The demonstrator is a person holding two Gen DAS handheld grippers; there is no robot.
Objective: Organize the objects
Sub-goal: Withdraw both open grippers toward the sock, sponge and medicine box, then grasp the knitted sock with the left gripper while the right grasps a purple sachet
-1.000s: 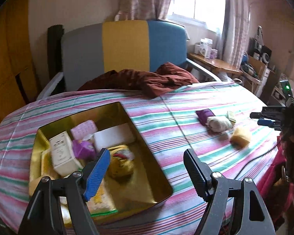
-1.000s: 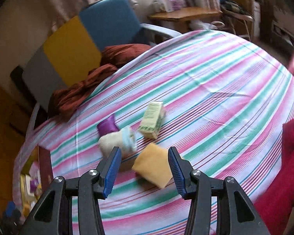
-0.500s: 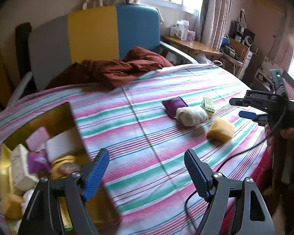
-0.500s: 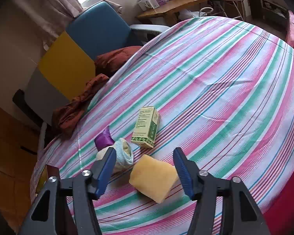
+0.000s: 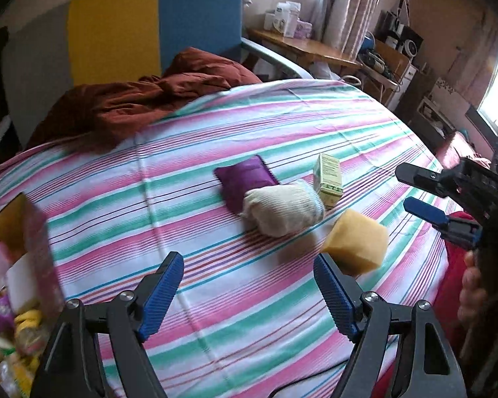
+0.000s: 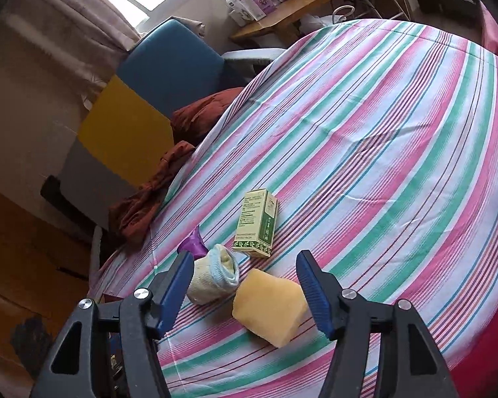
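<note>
Partly done: four items left on your desk (image 5: 189, 298), tin (image 5: 20, 219) at 9 o'clock already holds several.
Sponge (image 6: 269, 308), sock (image 6: 212, 278), green box (image 6: 257, 224), purple pouch (image 5: 245, 184) remain; left claw (image 5: 249, 295) opening, empty; right claw (image 6: 245, 290) opening, astride sponge, not pinching.

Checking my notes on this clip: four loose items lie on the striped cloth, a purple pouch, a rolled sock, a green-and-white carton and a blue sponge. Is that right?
Not quite: the sponge is yellow, not blue, as the right wrist view shows. The purple pouch, rolled sock and green-and-white carton do lie loose on the striped cloth.
</note>
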